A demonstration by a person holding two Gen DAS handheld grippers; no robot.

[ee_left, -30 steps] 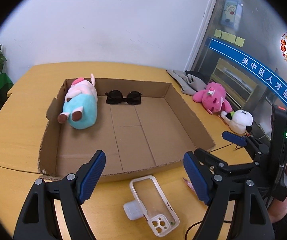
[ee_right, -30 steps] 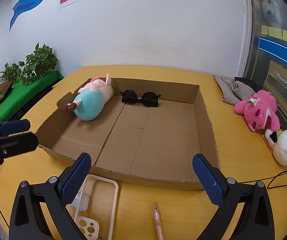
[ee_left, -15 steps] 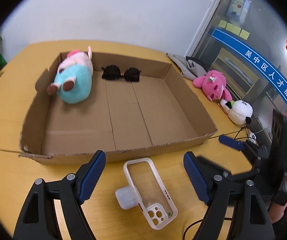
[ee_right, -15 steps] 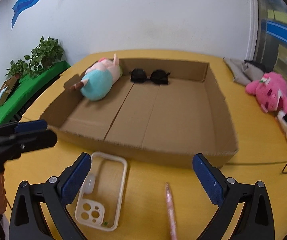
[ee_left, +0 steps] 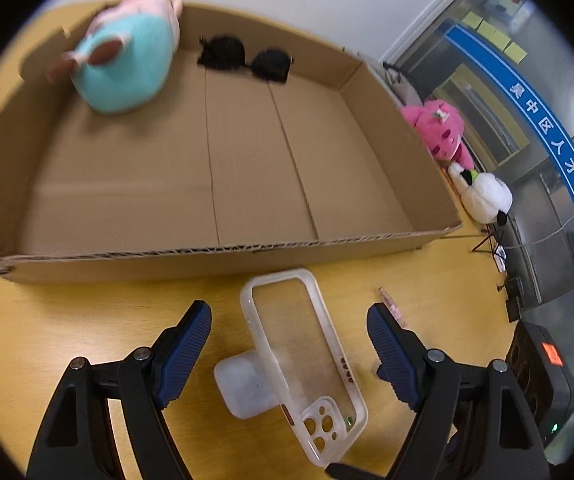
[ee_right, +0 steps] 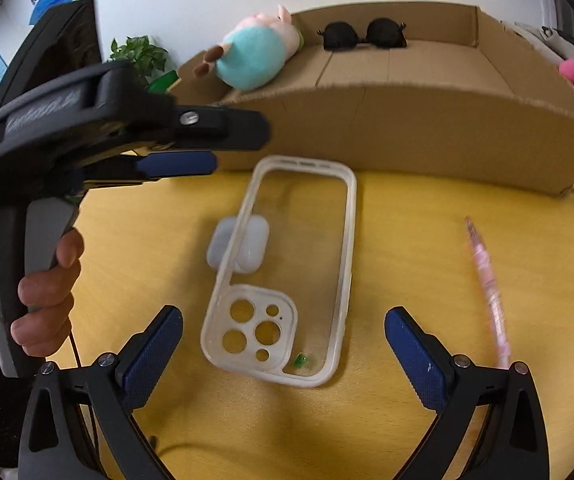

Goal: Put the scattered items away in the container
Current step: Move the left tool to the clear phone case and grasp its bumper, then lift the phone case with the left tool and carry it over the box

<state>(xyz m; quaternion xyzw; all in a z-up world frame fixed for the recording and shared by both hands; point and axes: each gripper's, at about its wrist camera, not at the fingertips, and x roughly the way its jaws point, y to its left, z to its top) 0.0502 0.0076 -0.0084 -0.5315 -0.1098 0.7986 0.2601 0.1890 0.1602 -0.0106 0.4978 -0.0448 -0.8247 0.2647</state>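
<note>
In the left wrist view, the left gripper (ee_left: 289,320) fills the bottom of the frame with its blue-padded jaws spread wide and holding nothing; a clear phone case (ee_left: 303,364) lies on the yellow tabletop (ee_left: 67,320) between them, touching neither pad. One edge of the case rests on a small white earbud case (ee_left: 239,388) at lower centre. A pink pen (ee_left: 391,308) lies just beside the right-hand pad. Above these, across the middle of the frame, stands a shallow cardboard box (ee_left: 215,264); in its upper left corner lies a teal and pink plush toy (ee_left: 127,56), with black sunglasses (ee_left: 247,60) next to it at top centre. To the right, outside the box, a pink plush (ee_left: 439,128) and a white plush (ee_left: 483,196) sit on the tabletop. In the right wrist view, the right gripper (ee_right: 283,348) is at the bottom, its jaws likewise wide apart and empty, with the camera end of the phone case (ee_right: 283,268) lying between them. The earbud case (ee_right: 223,248) shows at frame centre left, the pen (ee_right: 487,288) on the right, and the box (ee_right: 427,128) across the top. At the left edge a hand (ee_right: 43,284) grips the handle of the left gripper (ee_right: 179,164), which reaches in toward the case.
</note>
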